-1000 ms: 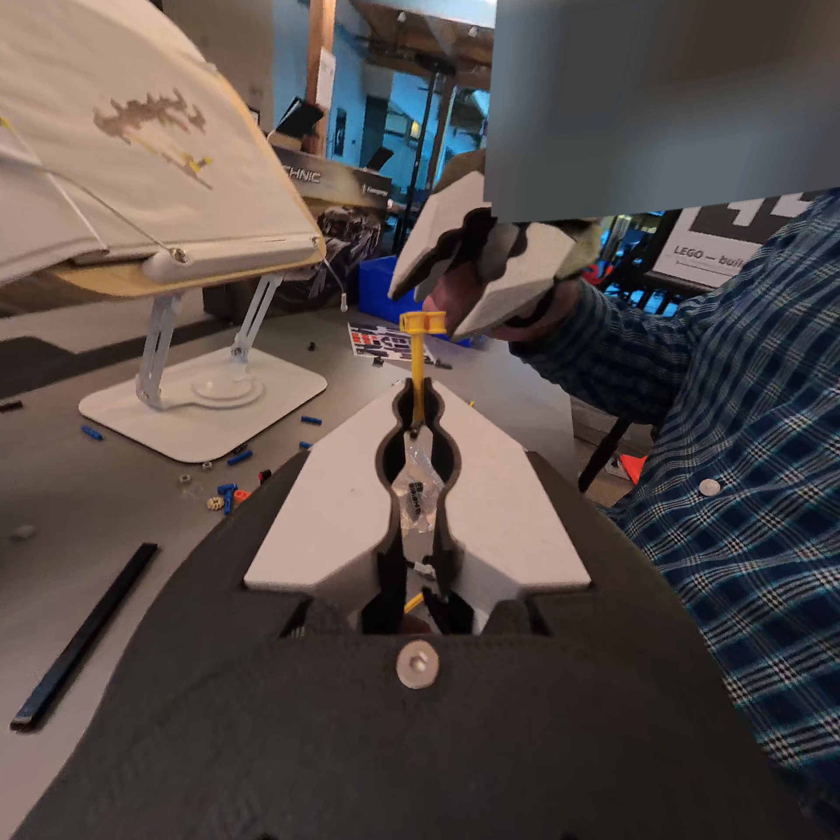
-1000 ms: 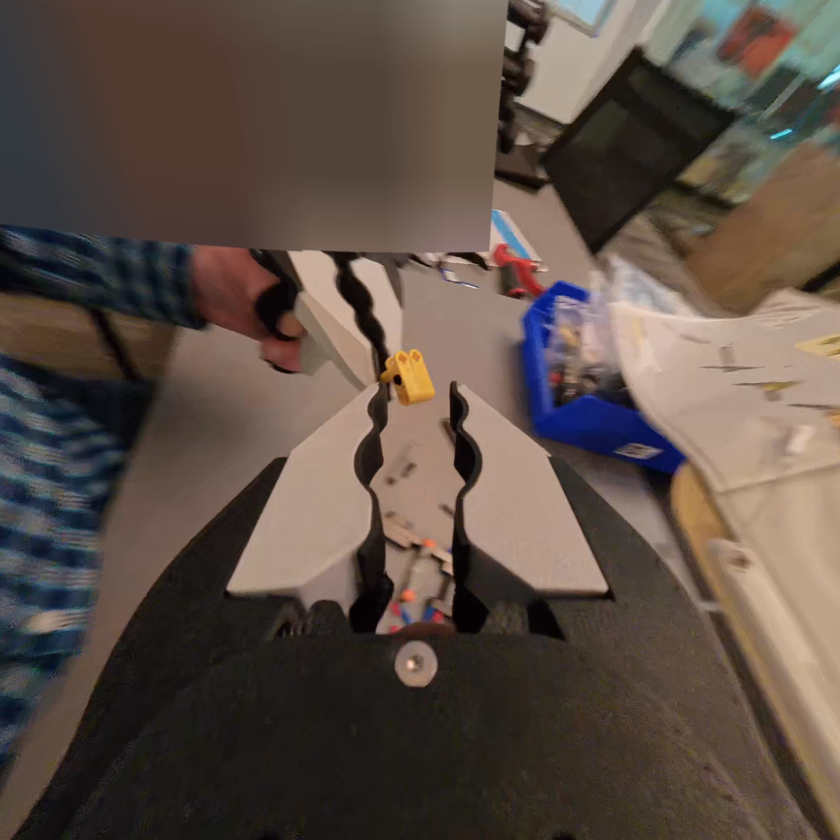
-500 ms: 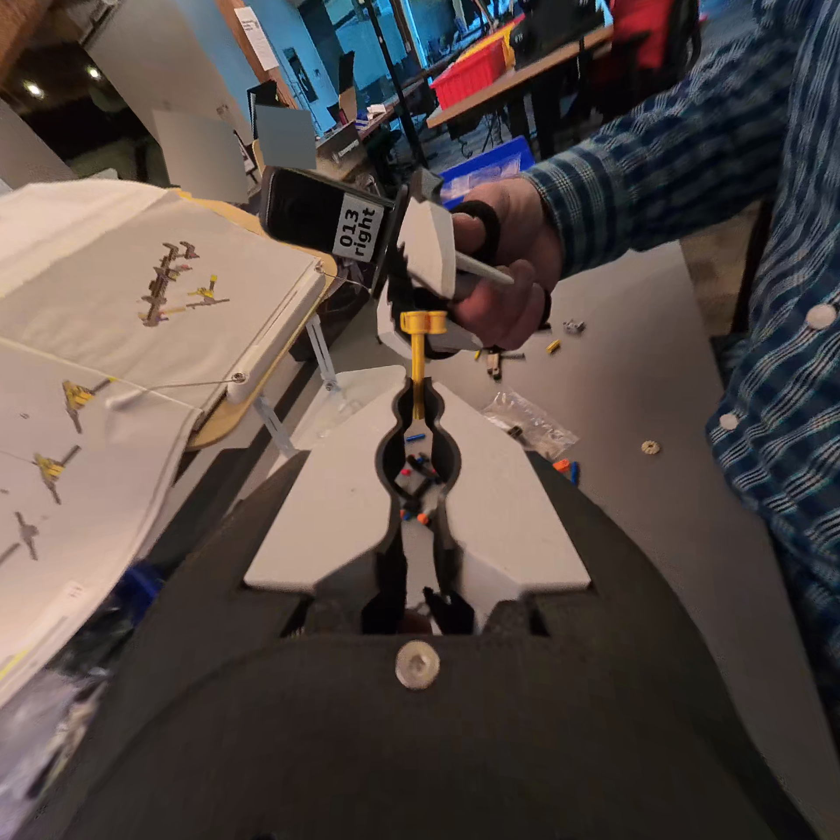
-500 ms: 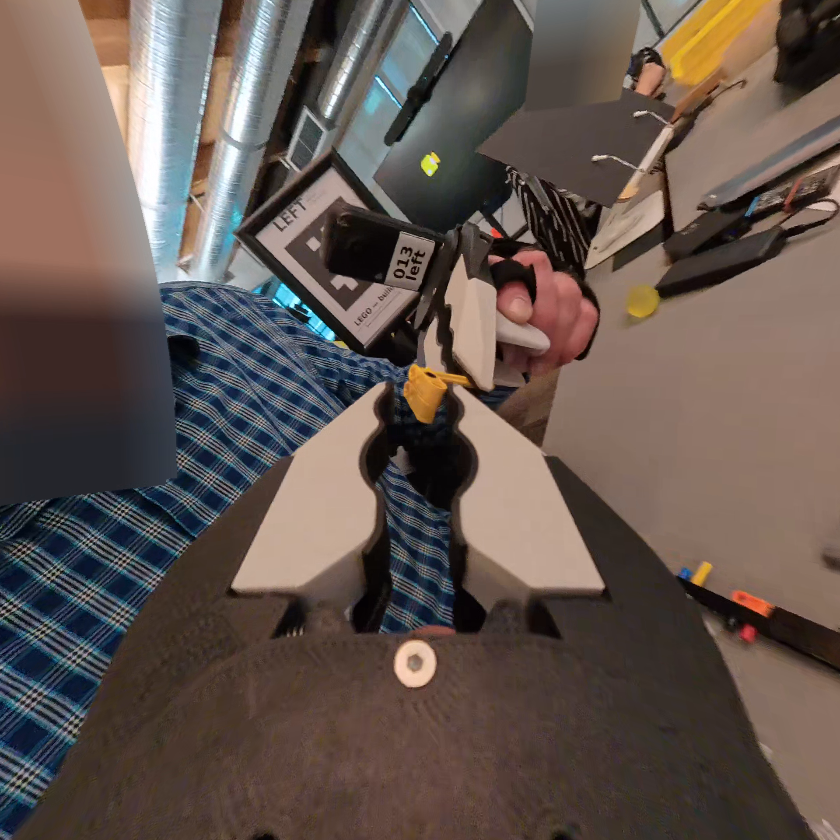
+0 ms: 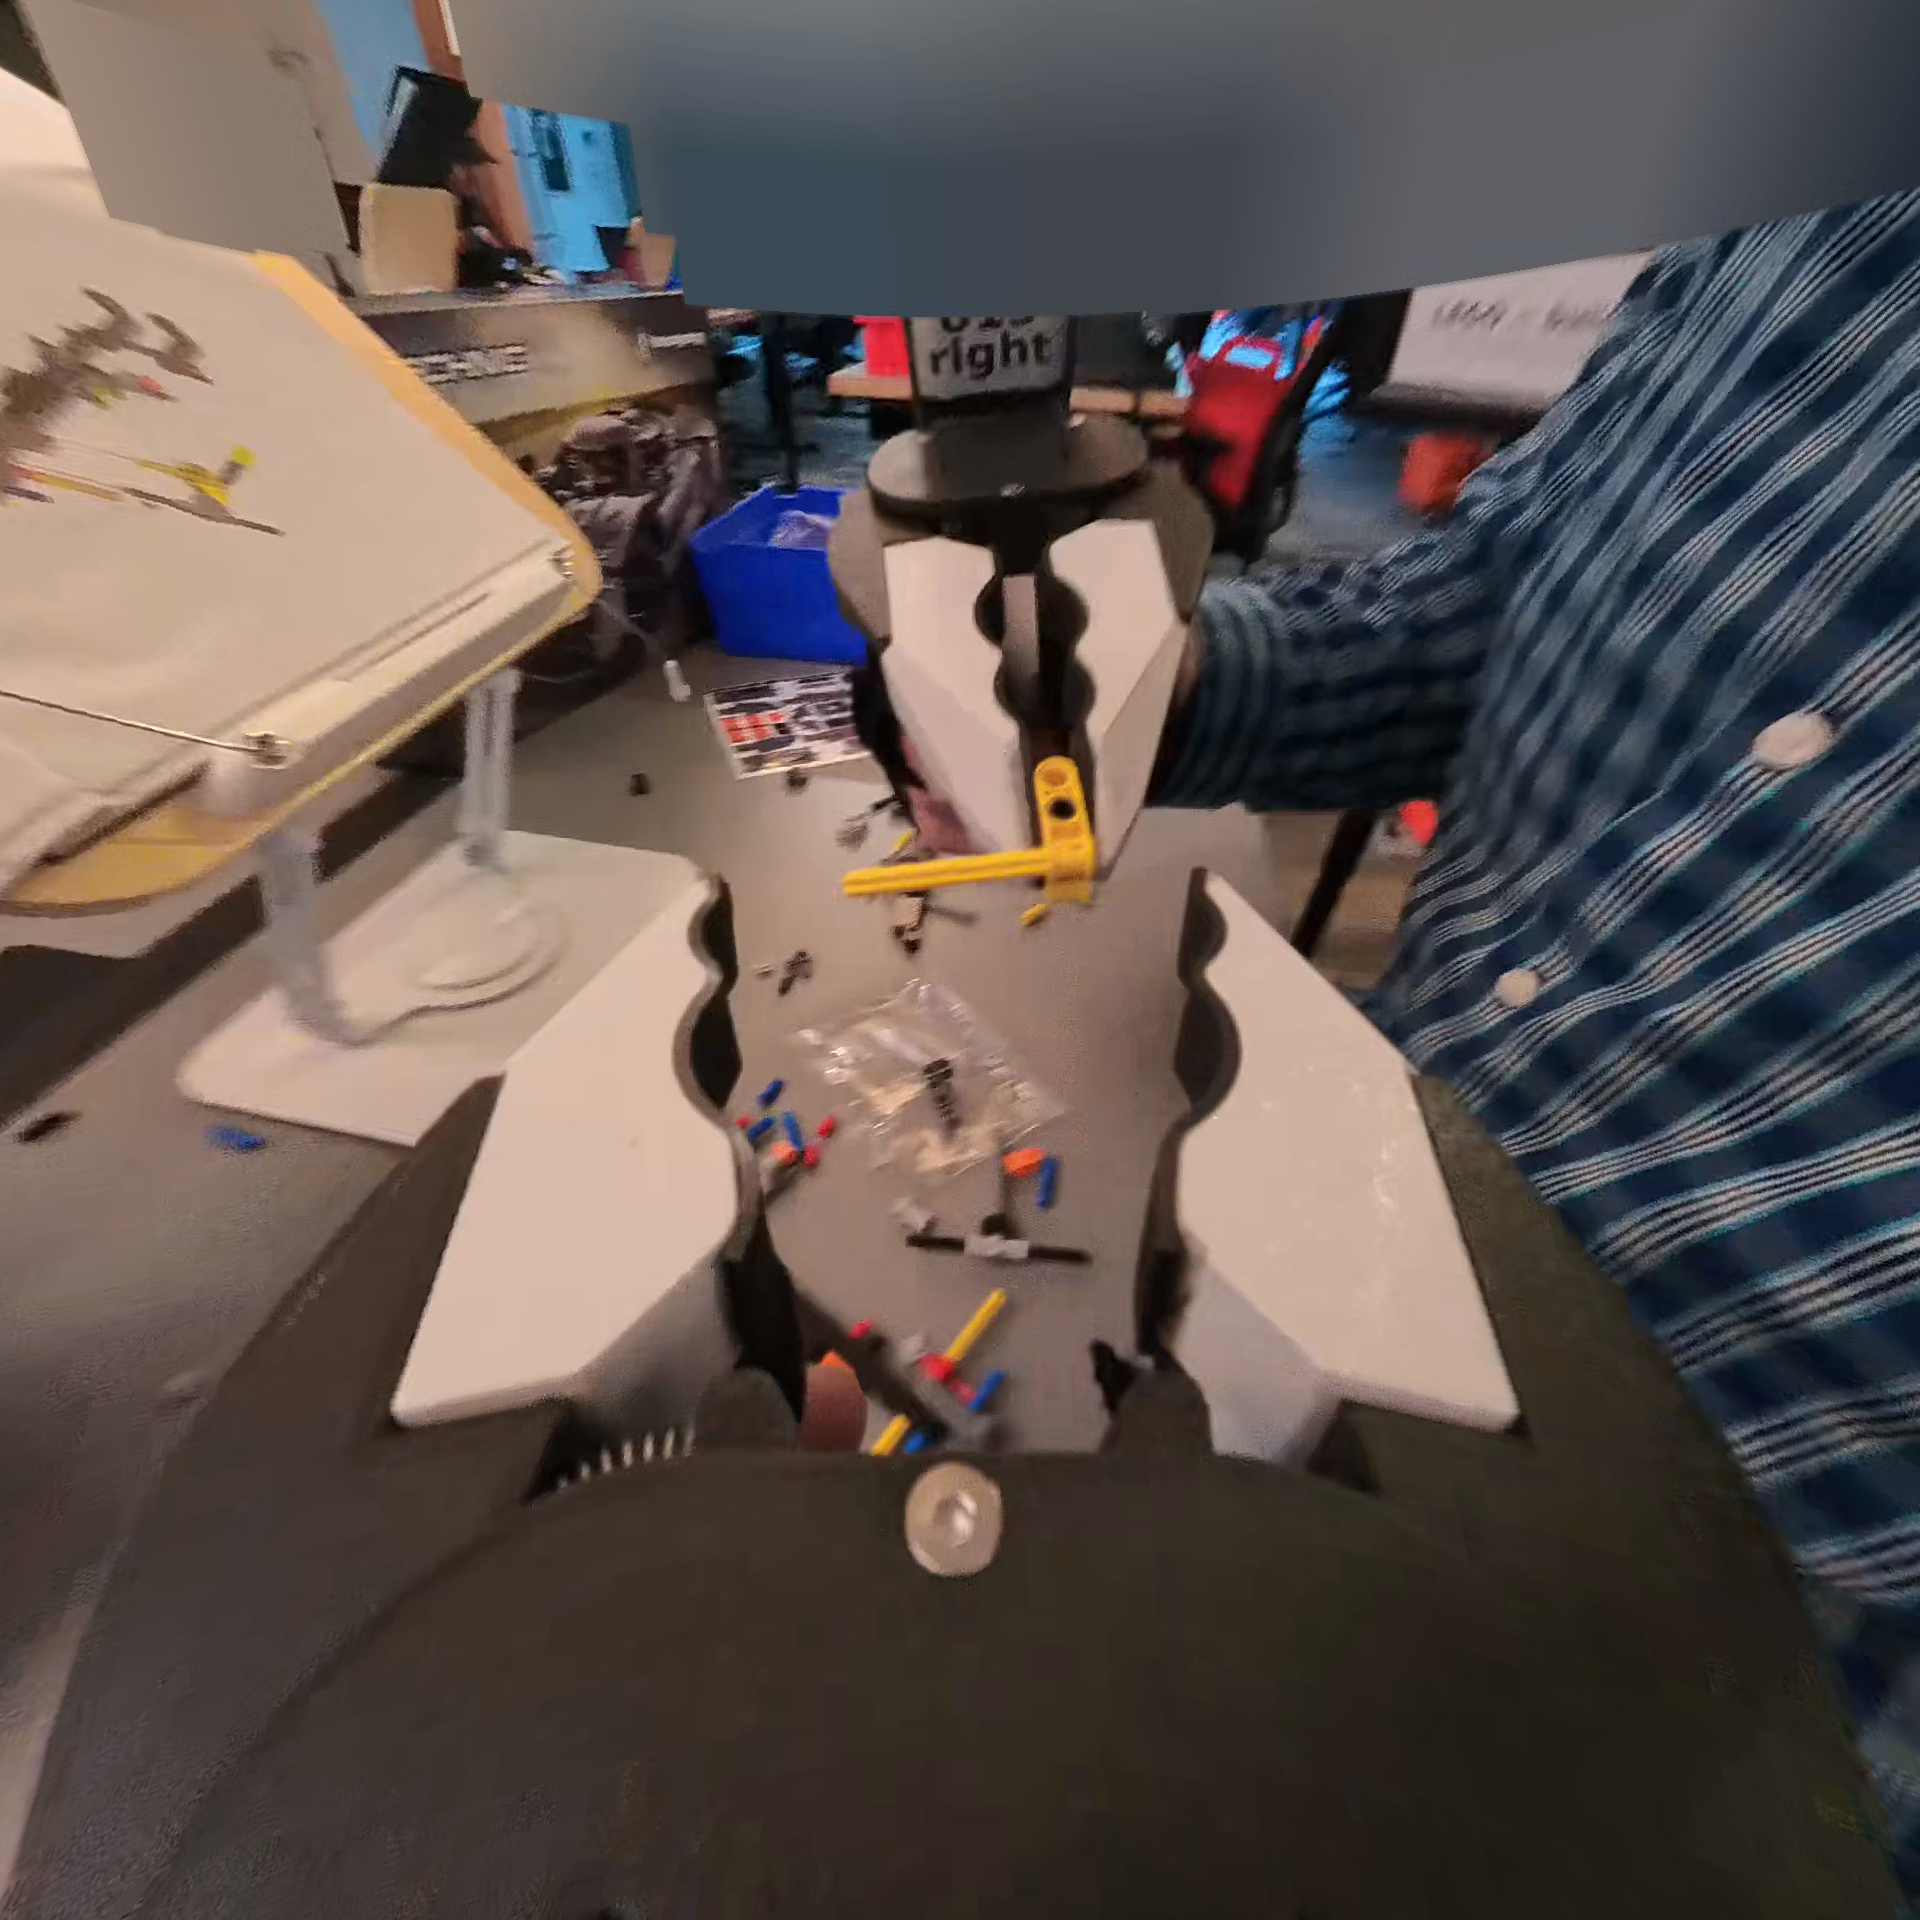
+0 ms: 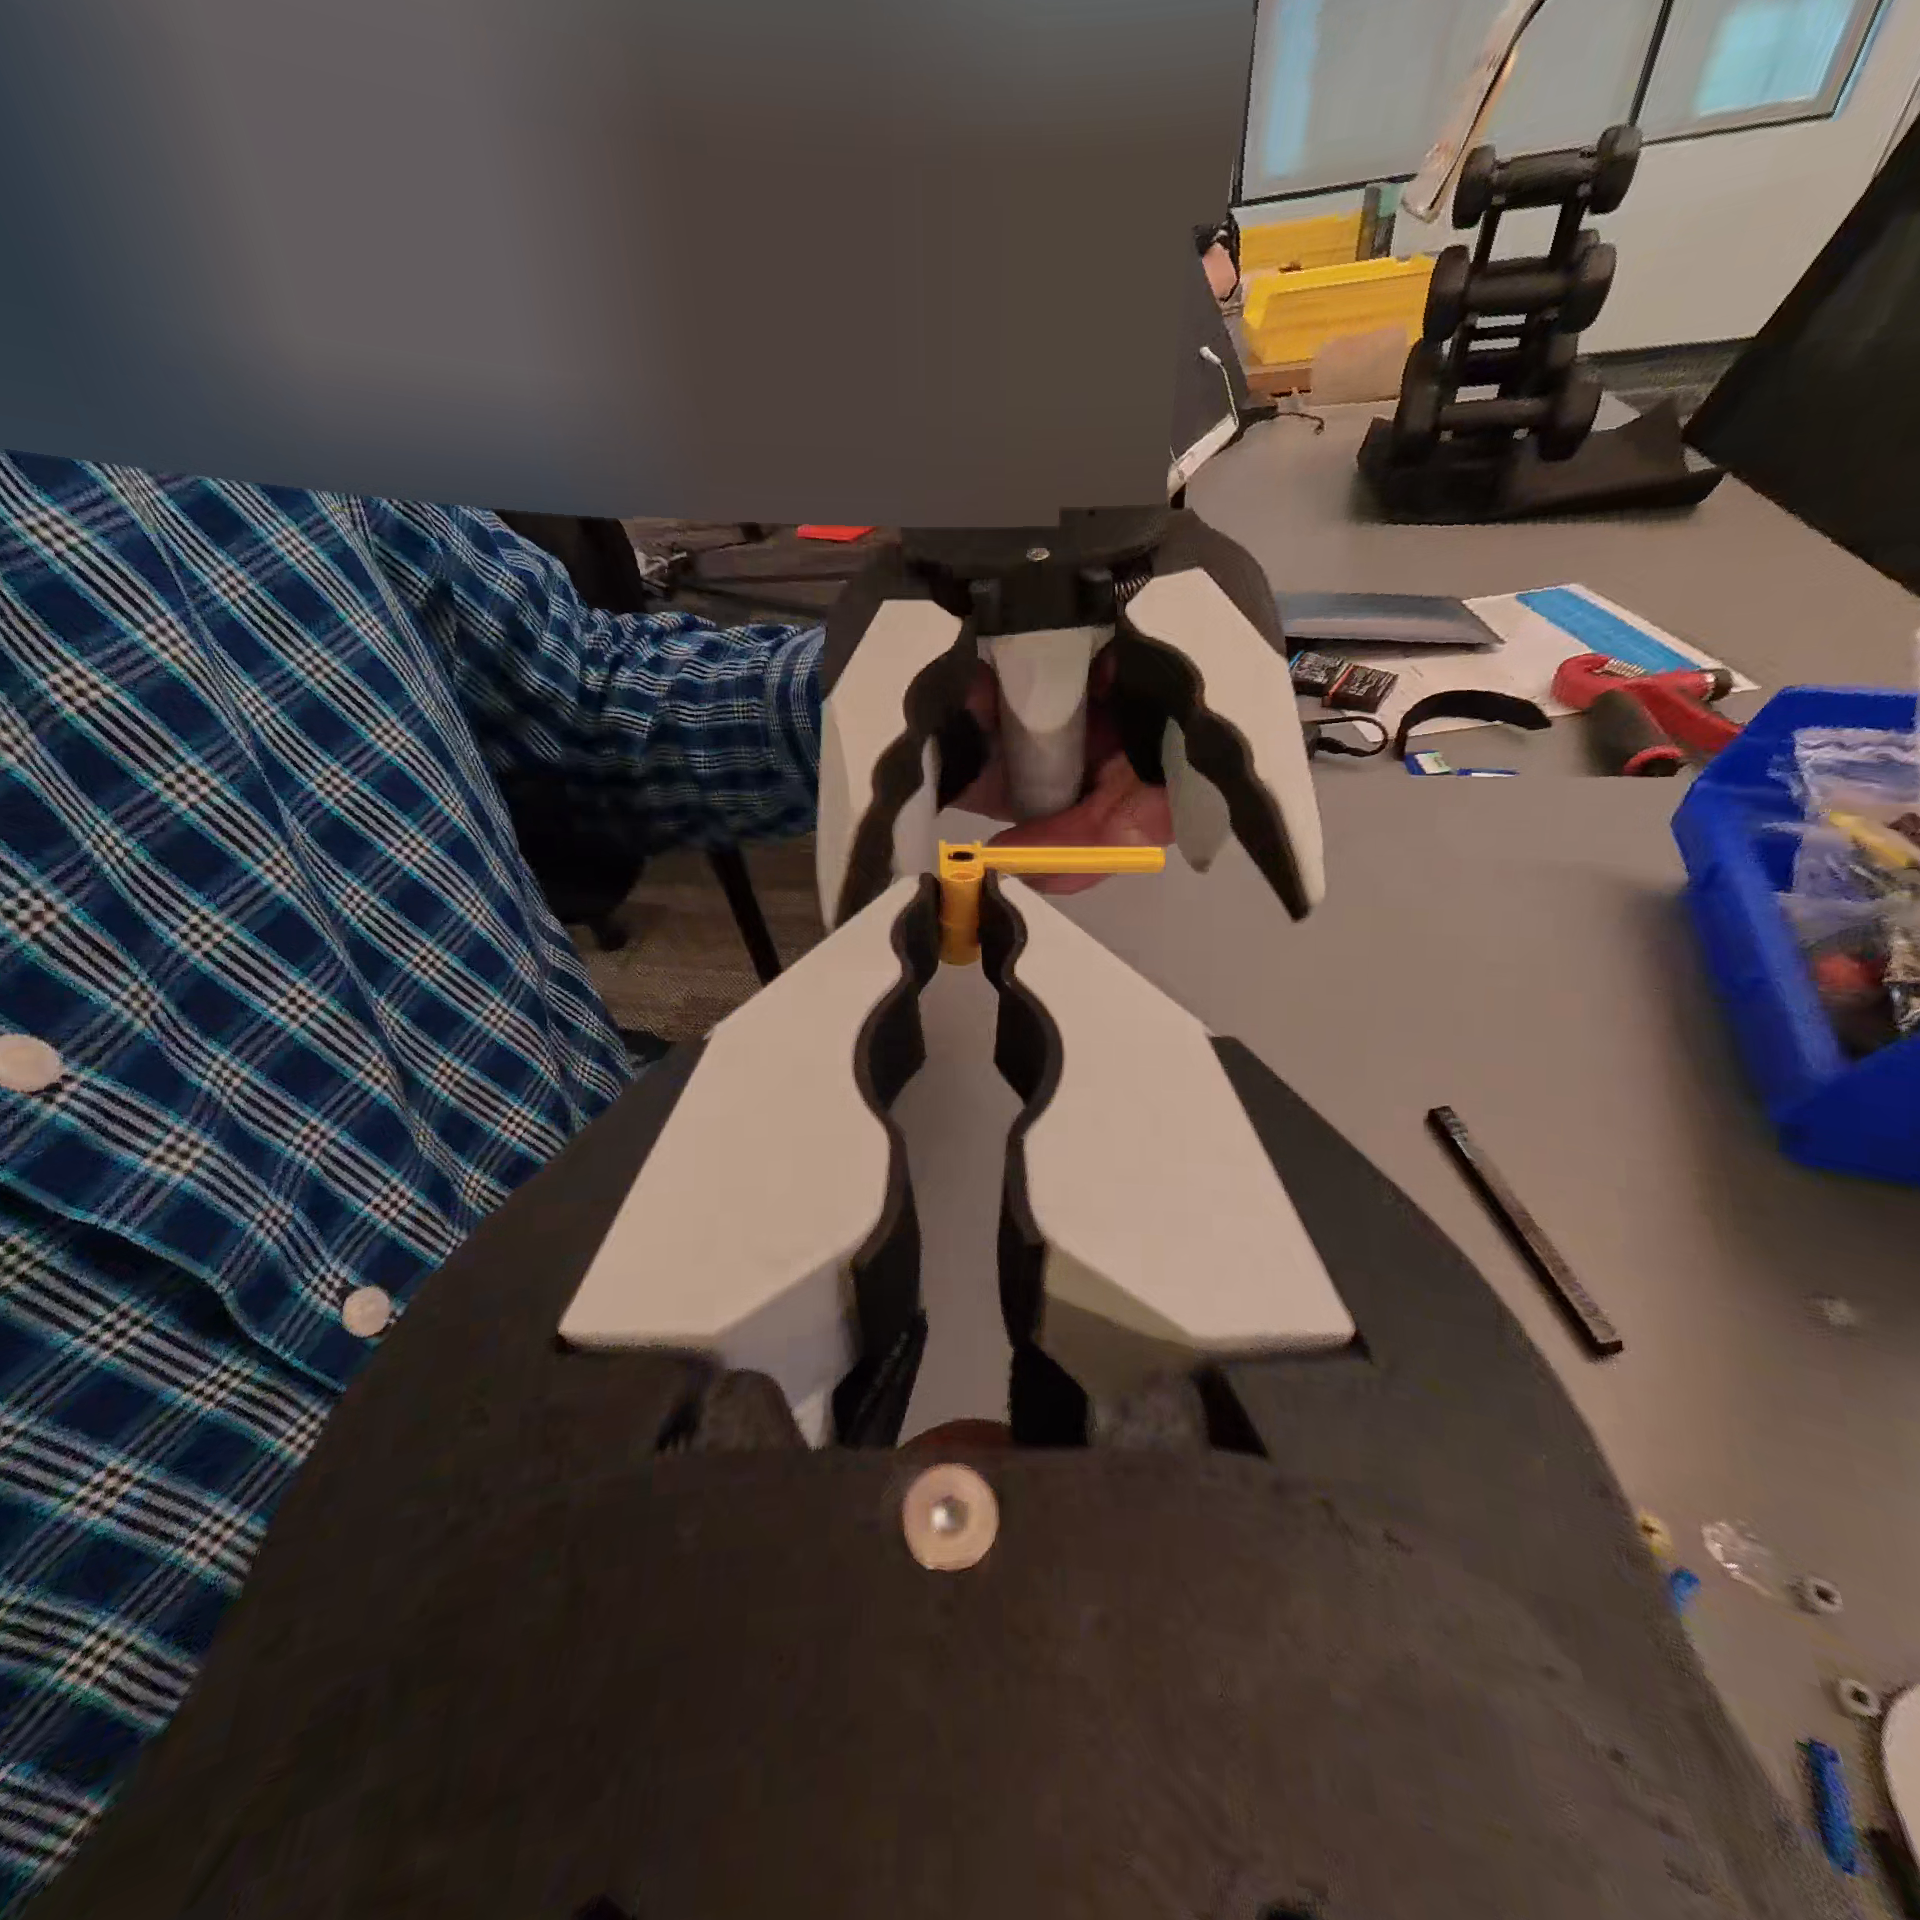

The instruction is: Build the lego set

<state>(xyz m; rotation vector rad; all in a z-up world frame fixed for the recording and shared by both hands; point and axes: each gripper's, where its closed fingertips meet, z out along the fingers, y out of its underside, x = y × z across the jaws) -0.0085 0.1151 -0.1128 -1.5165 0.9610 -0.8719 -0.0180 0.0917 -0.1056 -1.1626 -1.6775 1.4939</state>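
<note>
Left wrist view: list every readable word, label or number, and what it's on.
Writing is not copied; its carriers only.
White label on the right tongs: legible.
Dark box behind: blurred.
White sign, far right: blurred.
Sticker sheet on table: too small.

Even indoor light, wide-angle bend, one view smeared by motion

Left wrist view is blurred, worst at the instruction booklet and everything left of it; straight lines bow toward the frame edges. Right wrist view is sharper, with daylight from windows at top right; below them the grey table shows soft shadows, no glare.
</note>
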